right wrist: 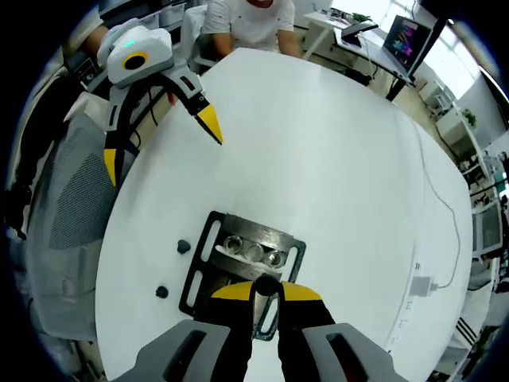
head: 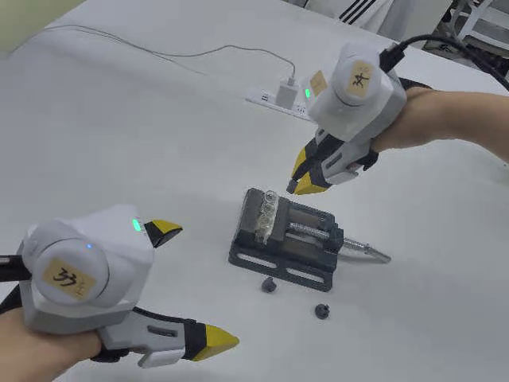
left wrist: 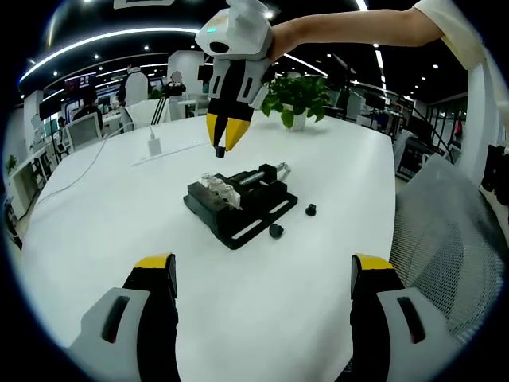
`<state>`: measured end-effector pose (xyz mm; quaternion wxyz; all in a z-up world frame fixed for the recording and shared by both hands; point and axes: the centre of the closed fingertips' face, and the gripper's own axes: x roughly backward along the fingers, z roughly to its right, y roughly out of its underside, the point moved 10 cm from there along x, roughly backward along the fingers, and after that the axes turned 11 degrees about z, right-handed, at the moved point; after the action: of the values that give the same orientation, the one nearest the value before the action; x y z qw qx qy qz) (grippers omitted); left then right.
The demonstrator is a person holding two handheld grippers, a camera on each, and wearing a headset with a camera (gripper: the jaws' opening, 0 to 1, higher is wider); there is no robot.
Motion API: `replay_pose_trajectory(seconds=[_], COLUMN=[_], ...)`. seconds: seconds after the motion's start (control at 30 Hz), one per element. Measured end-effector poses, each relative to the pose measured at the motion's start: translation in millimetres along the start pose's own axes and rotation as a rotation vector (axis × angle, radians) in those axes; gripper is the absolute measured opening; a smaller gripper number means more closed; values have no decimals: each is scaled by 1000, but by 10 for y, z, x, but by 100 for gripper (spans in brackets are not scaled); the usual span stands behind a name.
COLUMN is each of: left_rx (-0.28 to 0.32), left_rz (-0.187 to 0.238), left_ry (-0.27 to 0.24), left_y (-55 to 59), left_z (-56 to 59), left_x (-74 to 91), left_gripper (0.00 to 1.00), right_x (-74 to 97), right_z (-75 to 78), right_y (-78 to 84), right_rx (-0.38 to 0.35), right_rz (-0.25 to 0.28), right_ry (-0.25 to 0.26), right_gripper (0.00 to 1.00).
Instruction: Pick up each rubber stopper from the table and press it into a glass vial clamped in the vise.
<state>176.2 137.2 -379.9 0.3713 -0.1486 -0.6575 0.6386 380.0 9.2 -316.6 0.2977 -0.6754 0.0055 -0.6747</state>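
Above the clear vials [right wrist: 254,253] in the vise [head: 306,239], right fingers [right wrist: 232,293] pinch a black stopper [right wrist: 266,285]; left fingers [left wrist: 155,267] apart.

Power strip [head: 270,99] with charger [head: 286,93] lies near the worktop's [head: 119,159] far edge, its cable [head: 159,54] trailing left. Potted plant [left wrist: 298,95] stands near one edge. Mesh chair [left wrist: 445,239] stands beside another edge.

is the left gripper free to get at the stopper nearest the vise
Likely yes: the left gripper is open, bare table lies between it and that stopper, and the right gripper hangs above the vise, out of the way.
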Motion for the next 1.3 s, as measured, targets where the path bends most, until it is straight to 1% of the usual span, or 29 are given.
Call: replay_pose_trajectory(seconds=[0.07,0.2,0.27,0.33,0.53,0.73,0.97,1.07,1.17,1.2,1.23,1.3], left_rx=[1,13,15,20,32,39,50,53,55,58,59,60], left_rz=[-1,-1,1,1,-1,-2,0,-1,-1,-1,1,0], left_ry=[-4,-13,-17,-18,-26,-30,-31,-30,-29,-29,-30,-33], left_y=[9,28,40,52,86,112,121,132,140,142,144,148], left_z=[-4,-2,2,9,18,20,31,43,49,50,50,47], left_x=[0,5,8,11,24,40,28,19,20,21,22,25], left_gripper=[89,89,89,89,88,88,87,87,87,86,86,86], right_x=[-43,-118,-142,-160,-184,-195,-189,-184,-201,-215,-229,-225], right_z=[24,65,69,38,-34,-52,-43,-27,-16,-15,13,31], right_y=[-15,-32,-27,-41,-83,-102,-109,-103,-113,-112,-93,-95], right_rx=[2,3,2,5,11,10,5,1,-6,-8,-4,-20], right_rz=[-23,-33,-39,-50,-65,-76,-84,-96,-98,-106,-115,-117], right_ry=[-2,-17,-24,-26,-34,-35,-35,-39,-41,-39,-44,-43], right_gripper=[6,6,6,6,6,6,6,6,6,6,6,6])
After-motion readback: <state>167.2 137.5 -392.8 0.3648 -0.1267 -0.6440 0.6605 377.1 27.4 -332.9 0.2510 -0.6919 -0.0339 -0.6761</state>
